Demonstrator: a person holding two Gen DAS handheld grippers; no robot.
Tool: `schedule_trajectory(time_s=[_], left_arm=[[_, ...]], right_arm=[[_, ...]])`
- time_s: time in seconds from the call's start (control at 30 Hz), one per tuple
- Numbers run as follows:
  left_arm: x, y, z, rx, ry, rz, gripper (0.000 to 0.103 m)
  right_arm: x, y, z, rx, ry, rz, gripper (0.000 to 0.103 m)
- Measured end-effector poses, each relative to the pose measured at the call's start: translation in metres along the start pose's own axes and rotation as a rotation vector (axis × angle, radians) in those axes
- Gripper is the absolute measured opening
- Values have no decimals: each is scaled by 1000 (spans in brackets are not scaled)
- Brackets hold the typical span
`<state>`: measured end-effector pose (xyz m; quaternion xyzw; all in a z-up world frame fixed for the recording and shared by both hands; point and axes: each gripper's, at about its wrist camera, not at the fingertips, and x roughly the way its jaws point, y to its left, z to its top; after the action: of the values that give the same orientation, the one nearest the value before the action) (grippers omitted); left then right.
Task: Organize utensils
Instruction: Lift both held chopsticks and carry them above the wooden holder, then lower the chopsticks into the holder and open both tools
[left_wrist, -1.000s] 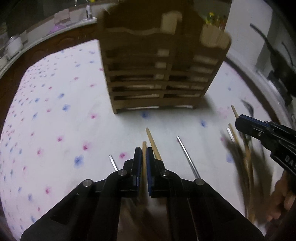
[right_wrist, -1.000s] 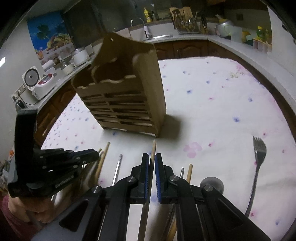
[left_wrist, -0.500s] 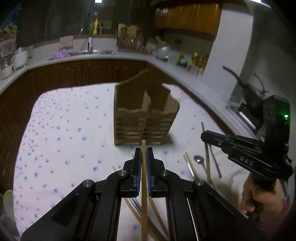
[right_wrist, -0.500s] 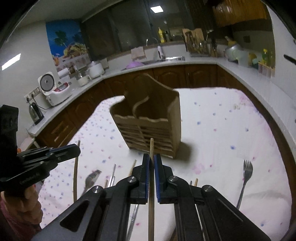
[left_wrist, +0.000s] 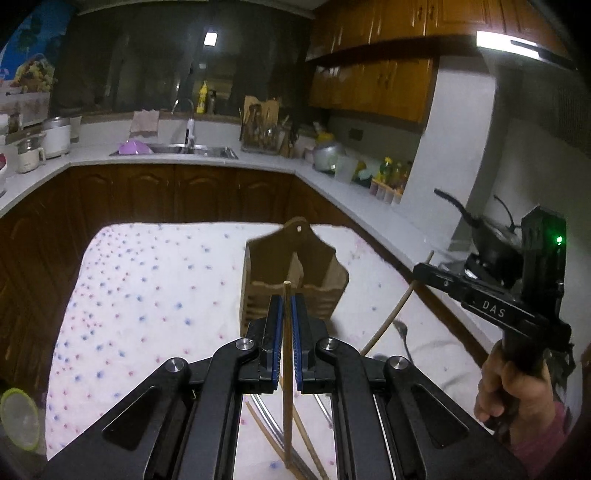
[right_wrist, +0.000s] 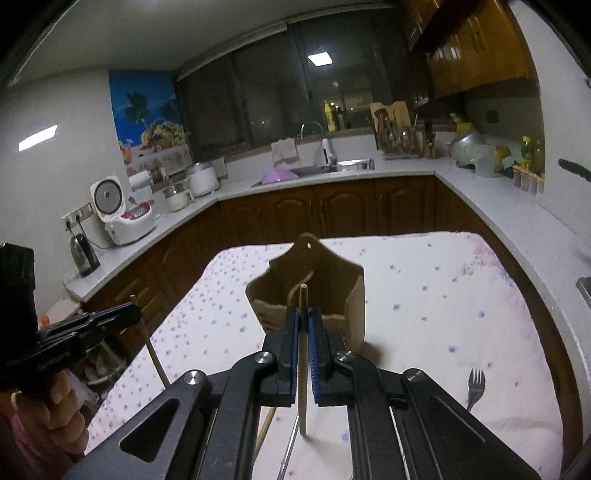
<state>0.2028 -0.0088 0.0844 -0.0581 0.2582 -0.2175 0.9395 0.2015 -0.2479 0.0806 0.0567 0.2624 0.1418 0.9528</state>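
Above the worktop (left_wrist: 147, 295) each gripper, left (left_wrist: 284, 321) and right (right_wrist: 303, 332), pinches one chopstick (left_wrist: 285, 369), which may pivot and miss the wooden holder (left_wrist: 295, 280).

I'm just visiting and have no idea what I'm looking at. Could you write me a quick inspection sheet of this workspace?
Surface: table under a white floral cloth.
Job's things: wooden utensil holder, upright; a chopstick in each gripper; more chopsticks lying loose.
Clutter: fork and spoon on the cloth.
Grippers: left gripper shut on left chopstick; right gripper shut on right chopstick.
Cables: nothing seen.
Surroundings: kitchen counter, sink, rice cooker.
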Motion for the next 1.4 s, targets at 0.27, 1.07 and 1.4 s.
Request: schedule_trajectory(time_s=[0.27,1.07,1.4], left_arm=[[-10,11,22,-27,-93,25,4],[67,35,123,-113,-395,105,4],[125,48,81,-159,-358,167,4]], right_arm=[[-5,-3,14,10,-50,-1,5],[49,-45,95,82,-224,-74,5],[93,-55,59,116,-205,-77,5]])
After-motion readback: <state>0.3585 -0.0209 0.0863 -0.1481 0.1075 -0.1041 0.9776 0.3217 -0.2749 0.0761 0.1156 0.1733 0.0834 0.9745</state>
